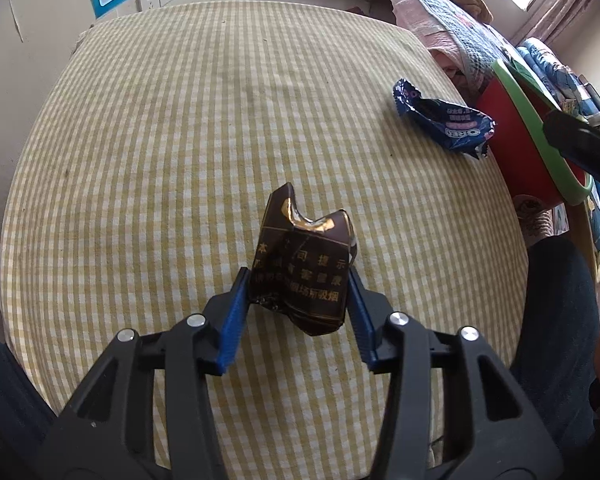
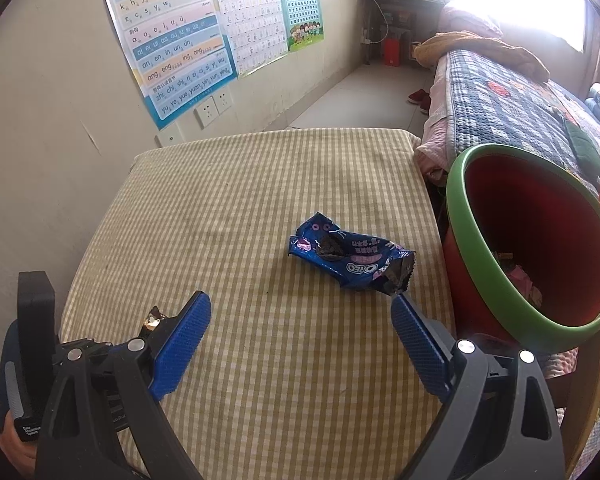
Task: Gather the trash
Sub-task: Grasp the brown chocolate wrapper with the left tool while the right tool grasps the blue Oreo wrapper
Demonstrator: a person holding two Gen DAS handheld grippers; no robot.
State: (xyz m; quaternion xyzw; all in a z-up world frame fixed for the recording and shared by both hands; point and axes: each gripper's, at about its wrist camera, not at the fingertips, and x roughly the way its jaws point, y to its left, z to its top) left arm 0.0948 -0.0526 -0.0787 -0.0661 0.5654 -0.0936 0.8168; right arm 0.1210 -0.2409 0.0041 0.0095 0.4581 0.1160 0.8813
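Clamped between the blue pads of the left gripper (image 1: 298, 294), a crumpled brown cigarette pack (image 1: 302, 264) printed with gold Chinese characters hangs above the yellow gingham tablecloth (image 1: 180, 140). Right gripper (image 2: 300, 320) hovers with jaws spread wide, empty, near a blue OREO wrapper (image 2: 350, 258) lying beside the green-rimmed red bin (image 2: 540, 248).

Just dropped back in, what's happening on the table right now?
The left gripper is shut on a crumpled brown cigarette pack, held just above the checked tablecloth. The right gripper is open and holds nothing, facing a blue Oreo wrapper lying on the cloth. A red bin with a green rim stands off the table's right edge, with some trash already inside.
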